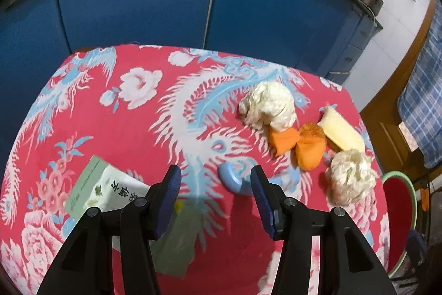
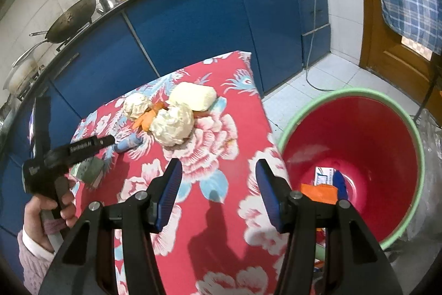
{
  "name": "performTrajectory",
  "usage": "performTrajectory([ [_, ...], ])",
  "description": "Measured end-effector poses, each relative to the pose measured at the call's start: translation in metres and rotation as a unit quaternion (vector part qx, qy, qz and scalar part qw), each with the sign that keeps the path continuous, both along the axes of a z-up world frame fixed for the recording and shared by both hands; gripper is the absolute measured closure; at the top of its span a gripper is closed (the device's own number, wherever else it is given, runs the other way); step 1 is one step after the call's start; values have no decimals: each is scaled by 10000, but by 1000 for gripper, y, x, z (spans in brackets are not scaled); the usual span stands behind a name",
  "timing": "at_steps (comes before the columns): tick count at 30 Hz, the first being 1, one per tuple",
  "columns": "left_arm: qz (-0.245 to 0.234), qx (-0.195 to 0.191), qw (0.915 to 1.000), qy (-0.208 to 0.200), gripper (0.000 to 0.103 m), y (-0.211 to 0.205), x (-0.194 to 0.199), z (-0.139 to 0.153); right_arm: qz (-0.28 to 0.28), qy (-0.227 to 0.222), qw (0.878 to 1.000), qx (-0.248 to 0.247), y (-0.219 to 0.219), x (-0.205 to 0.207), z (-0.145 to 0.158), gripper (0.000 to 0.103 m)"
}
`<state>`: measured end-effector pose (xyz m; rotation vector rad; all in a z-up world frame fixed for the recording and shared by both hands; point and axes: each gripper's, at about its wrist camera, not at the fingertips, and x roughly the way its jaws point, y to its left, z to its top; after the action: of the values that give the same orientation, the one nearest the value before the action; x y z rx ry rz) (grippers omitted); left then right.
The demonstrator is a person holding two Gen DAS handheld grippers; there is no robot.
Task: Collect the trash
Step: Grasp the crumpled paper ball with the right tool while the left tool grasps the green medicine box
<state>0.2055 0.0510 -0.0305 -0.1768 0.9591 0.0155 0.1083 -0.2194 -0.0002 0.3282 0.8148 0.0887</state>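
A few scraps already lie in the red bin, but paper wads, orange wrappers and a green packet remain on the worktop from ten to two o'clock, with both the left claw and the right claw spread wide and empty.

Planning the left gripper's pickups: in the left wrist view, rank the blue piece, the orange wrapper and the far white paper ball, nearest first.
1. Blue piece, just ahead of the open left gripper, between its fingertips.
2. Orange wrapper, farther ahead, to the right.
3. White paper ball, farthest, behind the wrapper.
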Motion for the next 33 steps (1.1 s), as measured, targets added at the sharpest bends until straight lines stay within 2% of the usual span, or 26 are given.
performTrajectory([
  [7,-156,102,9998,47,49,2,-23,-5,173,64,9998,-40,23,27,-5,45],
  [13,-140,128,9998,0,49,15,-44,-5,237,73,9996,-99,40,49,-11,36],
  [28,-15,-75,9999,-75,49,43,-70,4,384,450,9977,-326,75,103,-38,35],
  [31,-37,-34,9999,-132,49,44,-74,8,446,516,9970,-360,78,107,-42,56],
  [33,-18,14,9998,-186,49,47,-76,12,469,459,9969,-424,79,105,-41,59],
])
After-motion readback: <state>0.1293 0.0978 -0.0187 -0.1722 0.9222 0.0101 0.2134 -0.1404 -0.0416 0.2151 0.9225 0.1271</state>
